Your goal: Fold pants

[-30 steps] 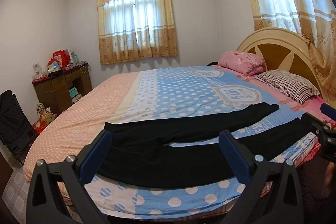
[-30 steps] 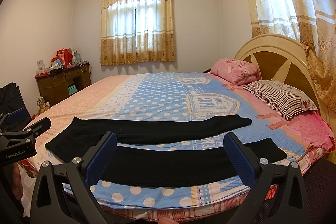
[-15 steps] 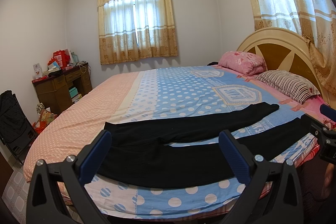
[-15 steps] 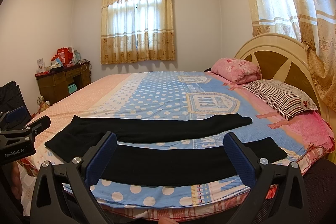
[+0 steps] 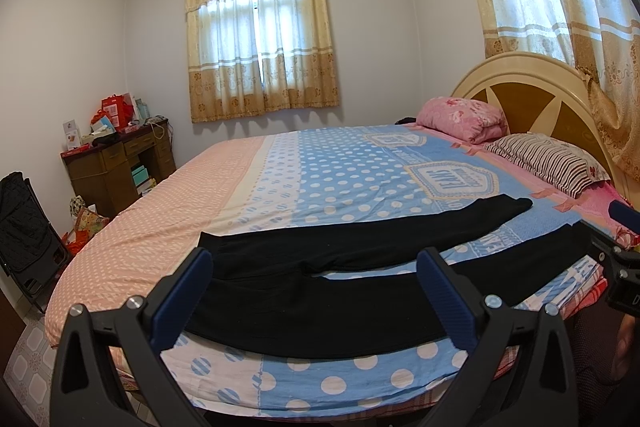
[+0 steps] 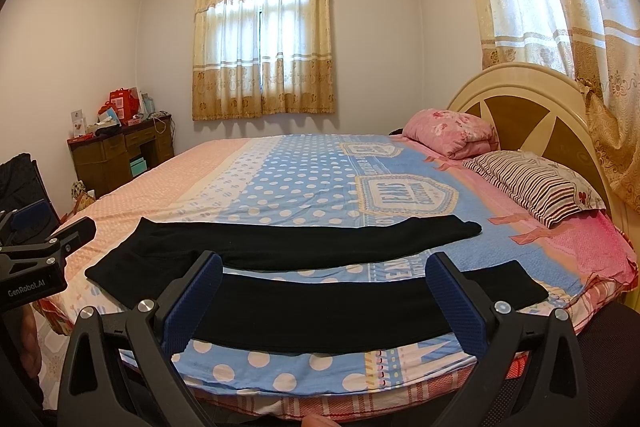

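Black pants [image 5: 320, 291] flat near front edge of bed [image 5: 224, 195], legs spread toward headboard; left gripper [image 5: 316, 297] and right gripper [image 6: 324, 297] wide open, above bed's front edge, empty

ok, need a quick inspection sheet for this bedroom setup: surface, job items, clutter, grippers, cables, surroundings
Surface: bed with a blue dotted and pink sheet, lying flat.
Job's things: black pants spread out unfolded near the front edge, waist to the left, the two legs apart and pointing toward the headboard.
Clutter: pink pillow and striped pillow at the head end, clear of the pants.
Grippers: left gripper and right gripper both open, holding nothing, above the near edge.
Cables: a cord hangs at the desk.
Surroundings: curtained window, red boxes on the desk, dark bag at left.
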Demonstrator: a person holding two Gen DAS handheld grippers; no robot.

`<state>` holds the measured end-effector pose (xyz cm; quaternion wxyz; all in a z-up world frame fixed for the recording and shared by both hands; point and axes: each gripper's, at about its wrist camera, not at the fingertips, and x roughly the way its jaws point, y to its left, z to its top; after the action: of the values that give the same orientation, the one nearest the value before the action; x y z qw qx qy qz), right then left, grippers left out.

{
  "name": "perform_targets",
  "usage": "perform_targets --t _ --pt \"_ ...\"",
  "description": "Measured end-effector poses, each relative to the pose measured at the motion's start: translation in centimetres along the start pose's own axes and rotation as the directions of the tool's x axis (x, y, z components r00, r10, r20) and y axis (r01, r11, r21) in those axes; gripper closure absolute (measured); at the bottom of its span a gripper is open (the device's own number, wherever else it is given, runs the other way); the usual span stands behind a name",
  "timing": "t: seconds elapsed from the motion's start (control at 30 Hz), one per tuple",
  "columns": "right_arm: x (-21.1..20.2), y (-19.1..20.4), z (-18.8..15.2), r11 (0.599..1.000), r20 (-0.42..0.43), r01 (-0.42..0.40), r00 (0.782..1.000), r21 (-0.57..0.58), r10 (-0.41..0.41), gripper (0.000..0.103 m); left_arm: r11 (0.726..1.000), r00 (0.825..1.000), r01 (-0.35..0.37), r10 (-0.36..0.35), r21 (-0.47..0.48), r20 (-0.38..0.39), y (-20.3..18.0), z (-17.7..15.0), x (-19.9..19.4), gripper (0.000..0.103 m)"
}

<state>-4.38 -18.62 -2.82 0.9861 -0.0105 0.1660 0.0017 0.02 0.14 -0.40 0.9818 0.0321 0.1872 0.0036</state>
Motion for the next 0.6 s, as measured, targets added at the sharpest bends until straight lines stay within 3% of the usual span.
perform_targets --t 0.6 --pt "0.26 0.43 -0.27 1.0 -0.013 -0.004 1.0 -0.007 0.004 0.001 1.0 1.0 -0.006 0.006 -0.001 -0.008 -0.01 -0.03 0.03 0.0"
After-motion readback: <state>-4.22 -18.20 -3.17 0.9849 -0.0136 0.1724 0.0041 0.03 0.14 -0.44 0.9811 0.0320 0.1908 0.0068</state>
